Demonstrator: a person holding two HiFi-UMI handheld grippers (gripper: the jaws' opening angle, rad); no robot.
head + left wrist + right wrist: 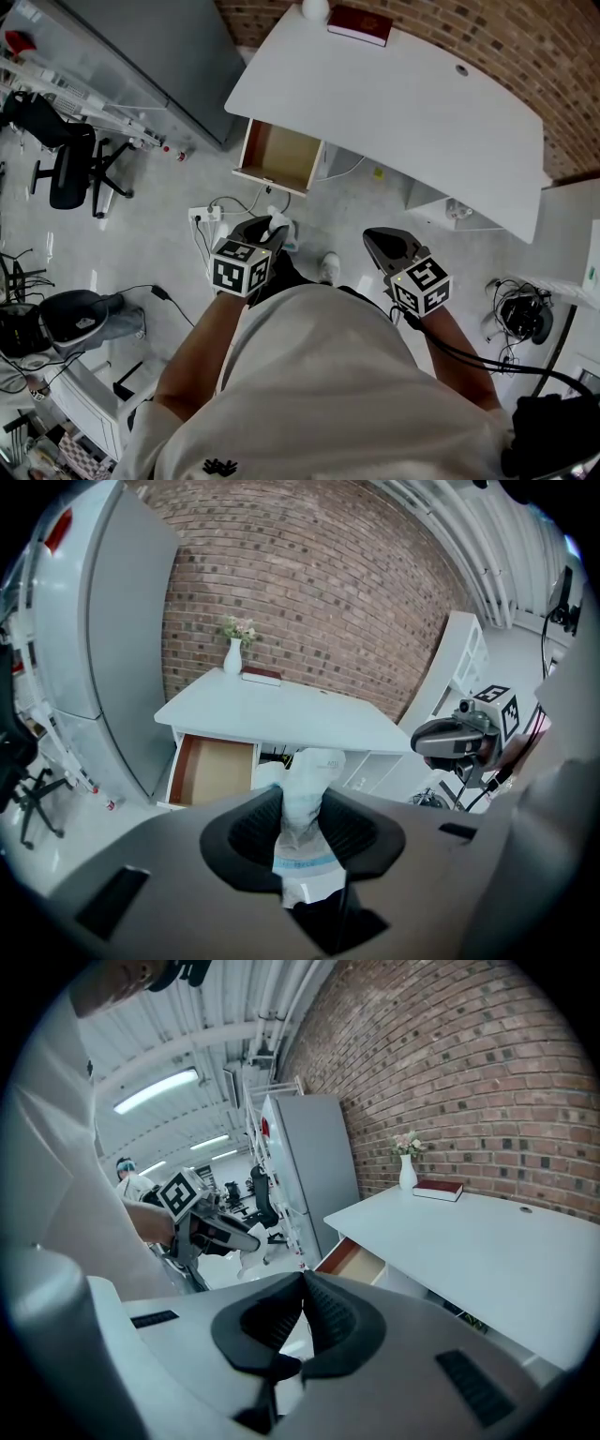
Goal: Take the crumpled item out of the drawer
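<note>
My left gripper point(273, 229) is shut on a crumpled white item point(306, 803) with a pale blue band; it sticks out past the jaws and shows as a white tuft point(278, 225) in the head view. The open wooden drawer point(278, 156) under the white desk point(403, 94) lies ahead of it and looks bare inside point(213, 771). The held item is well clear of the drawer, above the floor. My right gripper point(380, 239) hangs to the right, shut with nothing between its jaws point(302, 1290). The left gripper point(246, 1238) with its white item also shows in the right gripper view.
A red book point(359, 24) and a white vase point(233, 655) stand on the desk's far side by the brick wall. A grey cabinet point(169, 56) stands left of the drawer. Office chairs point(66, 159) and cables point(216, 211) lie on the floor at left; white shelving point(459, 667) at right.
</note>
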